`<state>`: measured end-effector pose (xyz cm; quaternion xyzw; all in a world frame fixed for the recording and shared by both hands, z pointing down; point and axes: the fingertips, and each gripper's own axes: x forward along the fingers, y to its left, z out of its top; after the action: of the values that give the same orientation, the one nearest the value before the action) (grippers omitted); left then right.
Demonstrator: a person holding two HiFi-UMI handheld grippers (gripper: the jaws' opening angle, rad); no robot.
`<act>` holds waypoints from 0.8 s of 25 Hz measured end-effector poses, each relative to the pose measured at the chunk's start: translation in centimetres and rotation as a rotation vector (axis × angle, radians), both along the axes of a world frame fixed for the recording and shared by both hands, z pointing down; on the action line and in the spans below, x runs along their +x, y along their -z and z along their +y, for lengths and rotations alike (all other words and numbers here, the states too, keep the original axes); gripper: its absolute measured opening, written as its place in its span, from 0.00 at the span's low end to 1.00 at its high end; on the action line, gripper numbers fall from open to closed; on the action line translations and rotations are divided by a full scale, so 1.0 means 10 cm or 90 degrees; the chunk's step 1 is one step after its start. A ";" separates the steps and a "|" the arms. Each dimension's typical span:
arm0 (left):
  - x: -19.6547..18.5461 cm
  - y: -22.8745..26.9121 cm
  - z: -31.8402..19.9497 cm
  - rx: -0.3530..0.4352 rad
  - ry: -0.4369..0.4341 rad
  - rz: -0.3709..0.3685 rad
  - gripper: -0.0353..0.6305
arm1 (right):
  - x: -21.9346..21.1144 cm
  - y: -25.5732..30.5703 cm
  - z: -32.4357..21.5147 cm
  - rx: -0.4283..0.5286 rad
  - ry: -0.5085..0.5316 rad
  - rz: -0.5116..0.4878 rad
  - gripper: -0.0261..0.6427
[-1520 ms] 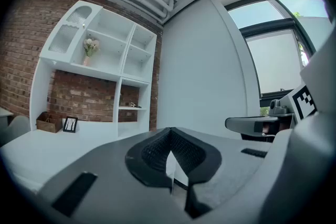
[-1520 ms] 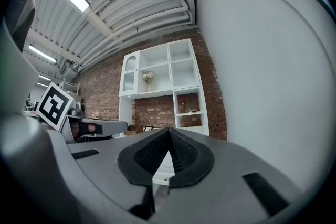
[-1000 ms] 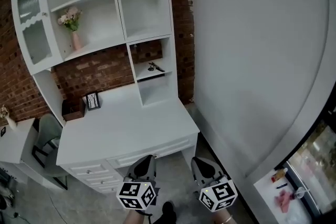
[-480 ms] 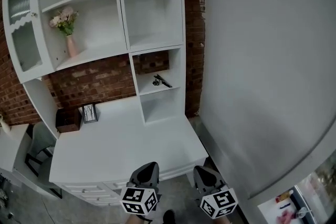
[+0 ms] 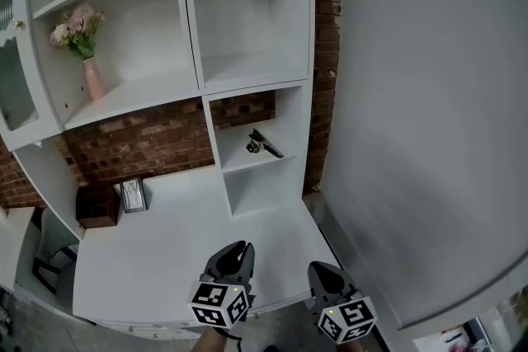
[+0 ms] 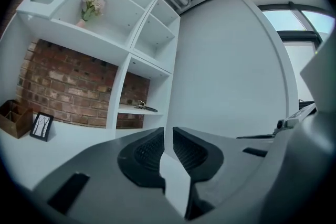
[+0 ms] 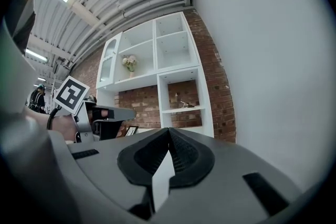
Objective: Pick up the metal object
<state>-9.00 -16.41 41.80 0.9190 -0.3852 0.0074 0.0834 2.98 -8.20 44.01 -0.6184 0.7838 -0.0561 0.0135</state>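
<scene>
A small dark metal object [image 5: 264, 144] lies on the low shelf of the white cabinet, in the open cubby right of the brick panel; it also shows far off as the metal object [image 6: 145, 108] and the metal object [image 7: 185, 105]. My left gripper [image 5: 238, 247] hovers over the desk's front edge, well short of it; its jaws are opening, a narrow gap between them and nothing in it. My right gripper [image 5: 322, 268] is beside it, jaws shut together and empty.
White desk [image 5: 165, 235] with drawers below. A dark wooden box [image 5: 96, 205] and a small framed picture [image 5: 132, 195] stand at the back left. A pink vase with flowers [image 5: 82, 53] sits on an upper shelf. A grey wall [image 5: 429, 111] rises at the right.
The view has come closer to the desk and cabinet; both grippers now sit over the desk's front edge. The shelf with the metal object appears nearer and more central.
</scene>
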 end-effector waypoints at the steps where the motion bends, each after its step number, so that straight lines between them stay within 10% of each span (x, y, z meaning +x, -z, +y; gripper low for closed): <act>1: 0.01 0.00 -0.10 -0.003 -0.003 0.000 0.11 | 0.00 -0.01 -0.09 -0.001 -0.002 -0.001 0.05; 20: 0.52 0.14 -1.63 -0.080 0.049 0.056 0.26 | 0.41 -0.13 -1.32 -0.028 0.047 -0.005 0.05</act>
<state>-3.84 -32.75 40.44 0.8959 -0.4152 -0.0121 0.1576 7.10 -21.36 45.28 -0.5892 0.8043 -0.0766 0.0012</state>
